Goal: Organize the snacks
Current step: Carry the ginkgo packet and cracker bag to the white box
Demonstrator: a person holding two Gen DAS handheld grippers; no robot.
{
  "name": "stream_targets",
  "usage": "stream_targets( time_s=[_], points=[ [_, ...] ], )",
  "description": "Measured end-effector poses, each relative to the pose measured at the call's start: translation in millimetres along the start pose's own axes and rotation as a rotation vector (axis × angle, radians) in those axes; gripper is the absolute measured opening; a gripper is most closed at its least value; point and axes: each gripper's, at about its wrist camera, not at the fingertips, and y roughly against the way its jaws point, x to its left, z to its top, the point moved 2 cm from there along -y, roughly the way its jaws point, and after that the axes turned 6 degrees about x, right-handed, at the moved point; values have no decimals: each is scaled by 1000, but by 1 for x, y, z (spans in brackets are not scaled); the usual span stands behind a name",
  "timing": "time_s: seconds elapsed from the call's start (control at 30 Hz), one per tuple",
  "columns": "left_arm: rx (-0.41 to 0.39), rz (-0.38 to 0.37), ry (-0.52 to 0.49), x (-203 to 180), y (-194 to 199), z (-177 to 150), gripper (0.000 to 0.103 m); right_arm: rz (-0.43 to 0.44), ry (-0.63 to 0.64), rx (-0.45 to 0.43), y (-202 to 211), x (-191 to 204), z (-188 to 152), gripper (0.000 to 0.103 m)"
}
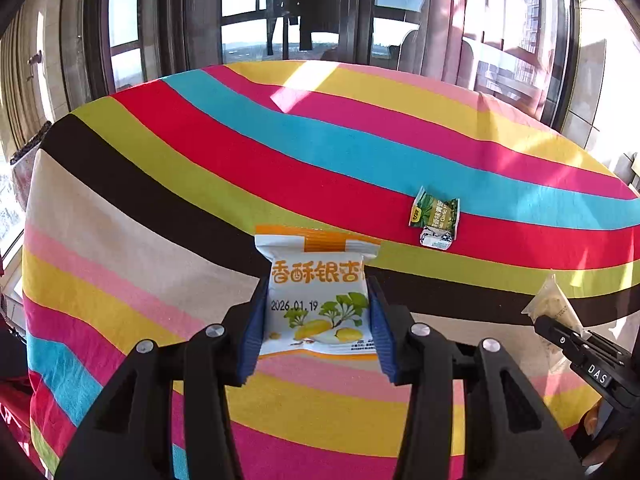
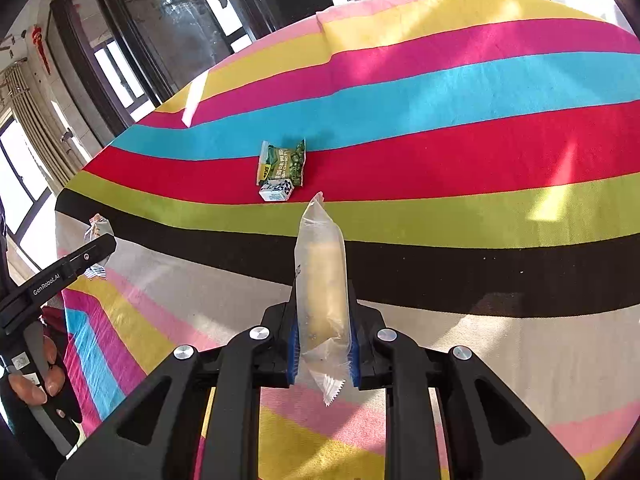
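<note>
My left gripper [image 1: 318, 316] is shut on a white and orange snack packet [image 1: 318, 296] with ginkgo pictures, held above the striped tablecloth [image 1: 200, 184]. My right gripper [image 2: 322, 332] is shut on a clear pouch with a pale yellow snack [image 2: 322, 280], held upright above the cloth. A green snack packet [image 1: 436, 212] lies on the red stripe with a small white and blue packet [image 1: 436, 238] touching its near edge; both show in the right wrist view too, green [image 2: 284, 162] and white [image 2: 277, 192]. The right gripper with its pouch [image 1: 554, 308] shows at the right of the left wrist view.
The cloth covers a round table whose far edge [image 1: 320, 66] faces dark-framed windows [image 1: 256, 12]. The left gripper's body [image 2: 60, 276] and the hand on it show at the left of the right wrist view. Curtains [image 2: 36, 116] hang at far left.
</note>
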Motion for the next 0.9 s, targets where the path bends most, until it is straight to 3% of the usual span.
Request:
stream_targets(
  time_s=[0.13, 0.9],
  points=[
    [5, 12, 17, 19, 6, -12, 47, 77, -27, 11, 3, 17, -6, 20],
    [50, 78, 170, 123, 40, -94, 47, 272, 261, 161, -12, 185, -65, 20]
  ],
)
